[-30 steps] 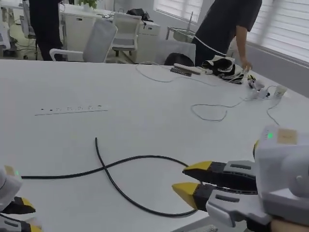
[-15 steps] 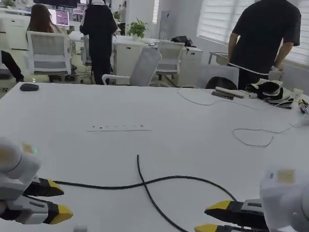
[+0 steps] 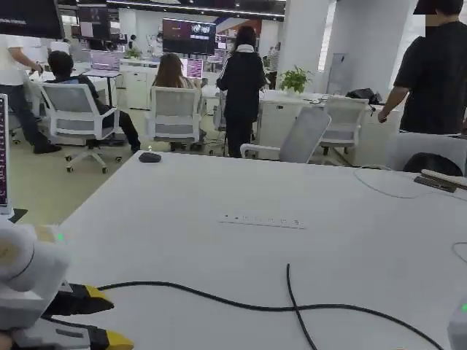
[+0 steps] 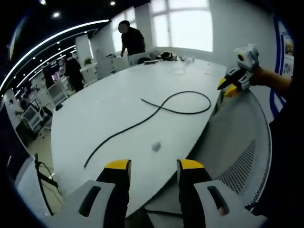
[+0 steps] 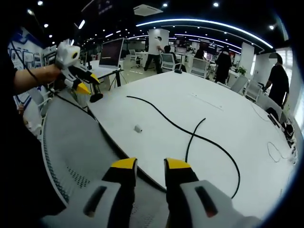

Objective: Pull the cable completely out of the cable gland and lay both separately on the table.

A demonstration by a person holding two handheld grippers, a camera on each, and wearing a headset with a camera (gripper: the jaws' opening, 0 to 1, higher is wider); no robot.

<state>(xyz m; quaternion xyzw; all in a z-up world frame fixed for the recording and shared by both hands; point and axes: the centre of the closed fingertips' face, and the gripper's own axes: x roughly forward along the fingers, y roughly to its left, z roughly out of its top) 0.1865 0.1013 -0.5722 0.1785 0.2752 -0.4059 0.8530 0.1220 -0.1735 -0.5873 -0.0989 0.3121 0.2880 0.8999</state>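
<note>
We tilted our view up since a second ago; the cable (image 3: 294, 308) is unmoved, looped on the table (image 3: 219, 189). Cable gland (image 4: 156, 146) lies apart, near edge. Left gripper (image 4: 148, 164) and right gripper (image 5: 145, 161) gape empty. We should back off without snagging either.

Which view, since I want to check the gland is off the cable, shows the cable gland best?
The right gripper view: the cable gland lies small and pale on the table, apart from the black cable. The left gripper view shows it likewise, slightly blurrier. The head view takes in the cable's crossing farther up the table.
</note>
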